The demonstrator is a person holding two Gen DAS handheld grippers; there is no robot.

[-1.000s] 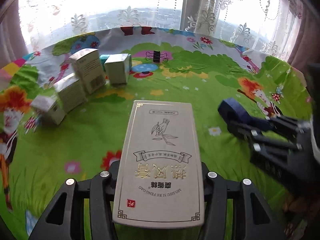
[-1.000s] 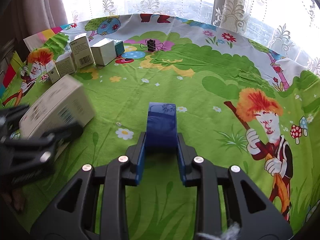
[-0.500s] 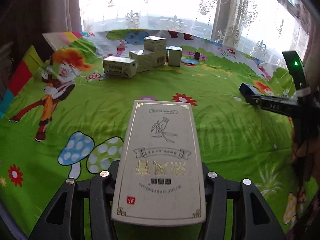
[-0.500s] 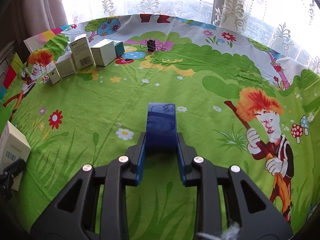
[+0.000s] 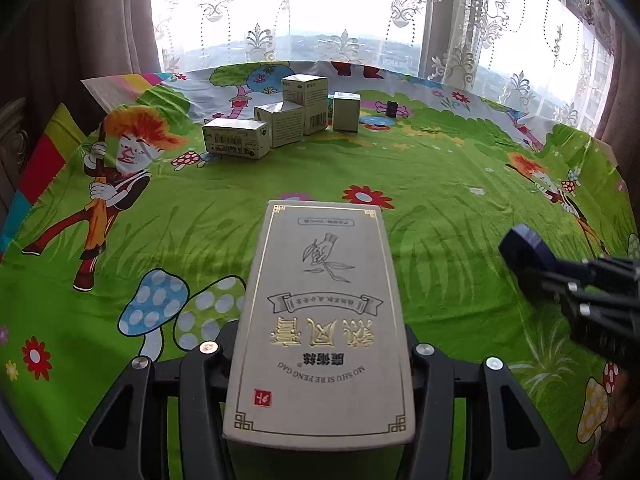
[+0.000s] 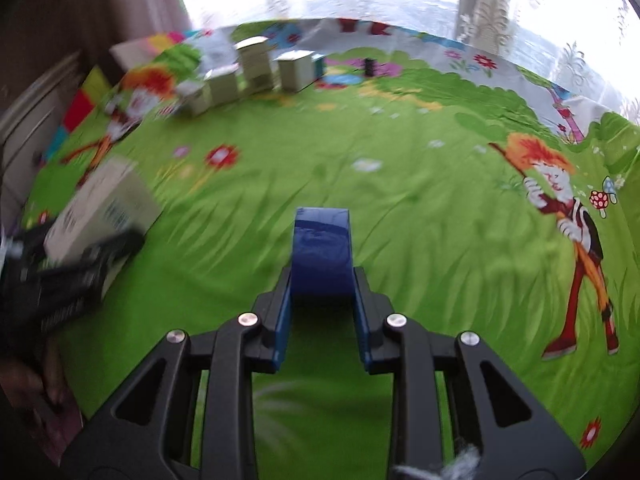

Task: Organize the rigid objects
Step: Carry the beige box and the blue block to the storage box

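Observation:
My left gripper (image 5: pixel 320 344) is shut on a flat grey box with gold lettering (image 5: pixel 320 320) and holds it above the green cartoon cloth. My right gripper (image 6: pixel 322 280) is shut on a dark blue box (image 6: pixel 322 248), also above the cloth. Each gripper shows in the other's view: the right one with its blue box (image 5: pixel 524 248) at the right, the left one with its grey box (image 6: pixel 100 208) at the left. Several small white boxes (image 5: pixel 280 122) stand in a row at the far left of the table; they also show blurred in the right wrist view (image 6: pixel 252 68).
A black binder clip (image 5: pixel 391 109) lies on the cloth right of the box row. Lace curtains and a window run behind the table's far edge. A dark curtain (image 5: pixel 112 20) hangs at the far left.
Both grippers have pulled back from the box row and kept their boxes. The left swung left then steadied; the right view is now blurred with motion, and the left gripper is close beside it again.

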